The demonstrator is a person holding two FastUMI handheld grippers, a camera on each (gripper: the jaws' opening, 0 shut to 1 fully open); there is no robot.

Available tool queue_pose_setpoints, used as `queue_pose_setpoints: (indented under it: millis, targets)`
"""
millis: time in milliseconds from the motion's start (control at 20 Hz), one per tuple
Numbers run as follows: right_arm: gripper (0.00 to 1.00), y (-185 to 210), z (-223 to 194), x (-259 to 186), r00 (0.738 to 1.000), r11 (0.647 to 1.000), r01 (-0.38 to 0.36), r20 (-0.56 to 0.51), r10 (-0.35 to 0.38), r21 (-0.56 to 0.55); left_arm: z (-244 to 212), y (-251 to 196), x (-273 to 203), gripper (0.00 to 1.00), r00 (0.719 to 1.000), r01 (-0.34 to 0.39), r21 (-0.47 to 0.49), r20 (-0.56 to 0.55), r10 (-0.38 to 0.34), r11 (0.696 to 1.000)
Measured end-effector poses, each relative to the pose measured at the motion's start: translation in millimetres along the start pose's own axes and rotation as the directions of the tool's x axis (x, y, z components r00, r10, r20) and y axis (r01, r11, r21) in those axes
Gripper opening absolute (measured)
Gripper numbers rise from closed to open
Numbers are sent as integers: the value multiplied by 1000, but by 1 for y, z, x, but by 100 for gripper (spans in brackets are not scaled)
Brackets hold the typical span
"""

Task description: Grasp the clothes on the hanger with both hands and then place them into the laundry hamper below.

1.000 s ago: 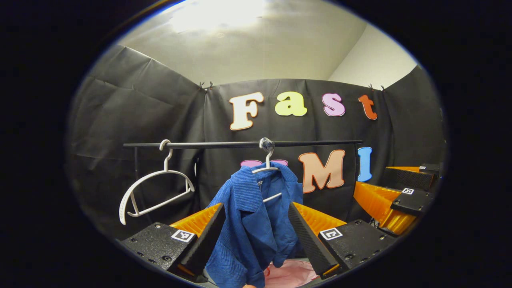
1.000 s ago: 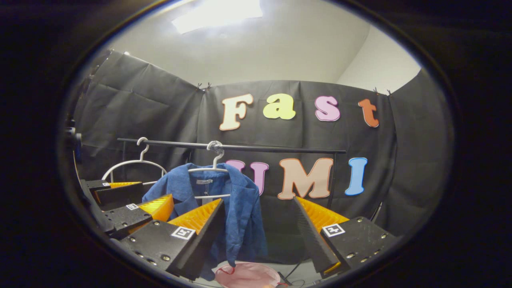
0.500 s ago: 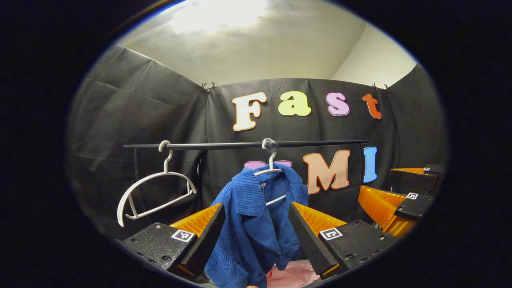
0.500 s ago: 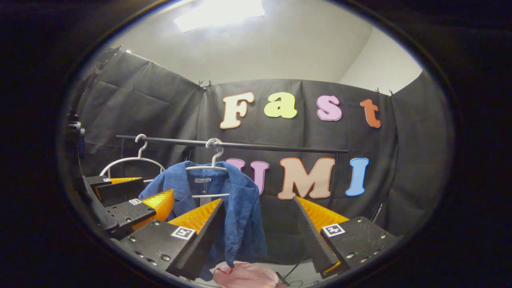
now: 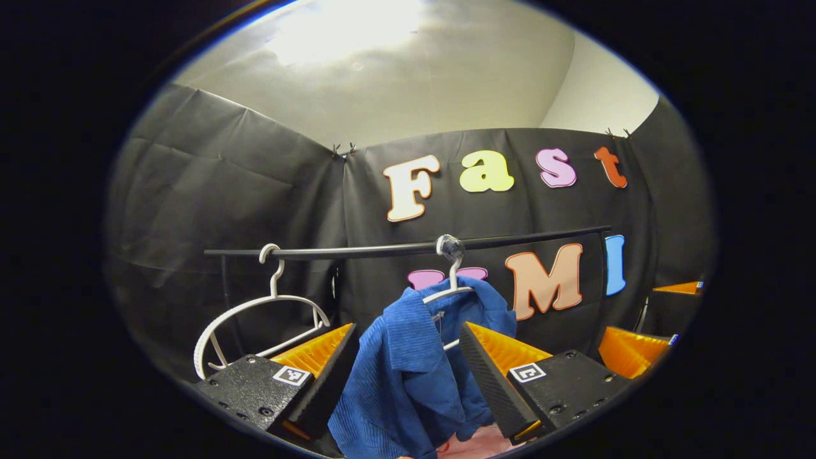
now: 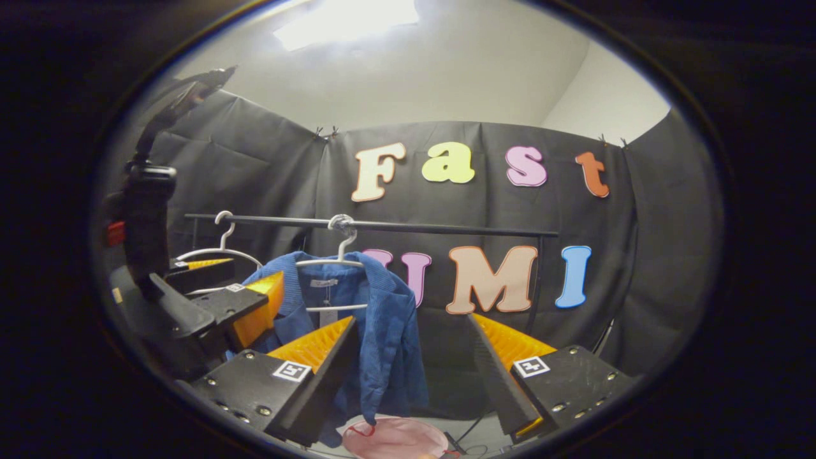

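Left gripper view: our left gripper [image 5: 405,376] has come closer, fingers apart around the blue shirt [image 5: 408,370]. Our right gripper [image 6: 411,370], also apart, waits beside it; neither has grasped.

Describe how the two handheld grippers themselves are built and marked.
Each gripper, left gripper and right gripper, has two wedge-shaped fingers with finely ribbed inner faces, mounted on black blocks with visible screws. Each block carries a small square black-and-white marker. In the right gripper view, the left gripper's body shows as black, with a dark upright handle and a small red part beside it.

black cloth walls [image 5: 210,191] — bright ceiling light [image 6: 347,16].
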State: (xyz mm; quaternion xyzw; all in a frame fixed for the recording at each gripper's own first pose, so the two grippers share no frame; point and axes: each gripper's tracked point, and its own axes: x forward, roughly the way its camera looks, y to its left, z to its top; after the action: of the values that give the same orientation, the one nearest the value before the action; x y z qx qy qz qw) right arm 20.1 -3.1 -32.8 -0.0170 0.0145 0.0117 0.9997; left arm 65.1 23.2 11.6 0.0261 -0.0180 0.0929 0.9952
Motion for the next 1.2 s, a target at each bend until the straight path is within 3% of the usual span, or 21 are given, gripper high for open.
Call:
queue_pose_setpoints:
  millis: [350, 400, 600, 650, 750, 850, 900, 1000, 1200]
  targets:
    - [99, -17, -3, 0, 1000, 999, 31, -2, -31, -14, -5, 5, 37, 99, 998, -63, 28, 16, 63, 998]
    - [95, -20, -3, 0, 999, 999, 38, -2, -38, -14, -6, 5, 42, 99, 997, -73, 44, 19, 72, 996]
    - [95, -27, -5, -2, 998, 998, 59, -3, -59, -16, -22, 5, 61, 99, 992, -122, 87, -11, 123, 989]
    - [99, -30, -7, -2, 998, 998, 63, -4, -64, -21, -28, 8, 64, 99, 988, -149, 110, -19, 152, 983]
    - [93, -32, -7, -2, 998, 998, 63, -6, -63, -24, -28, 15, 68, 99, 982, -182, 155, -15, 187, 971]
    - [99, -35, -8, 0, 998, 998, 61, -5, -61, -18, -29, 18, 69, 92, 979, -195, 172, -19, 201, 966]
    - [94, -35, -8, 0, 998, 998, 58, -4, -58, -16, -31, 19, 70, 87, 978, -199, 179, -26, 207, 963]
    - [94, -34, -9, 1, 999, 999, 51, -1, -51, -15, -32, 24, 71, 81, 977, -201, 198, -31, 211, 959]
    - [98, -31, -9, 1, 999, 999, 35, -1, -35, -18, -36, 31, 69, 58, 980, -178, 220, -47, 193, 959]
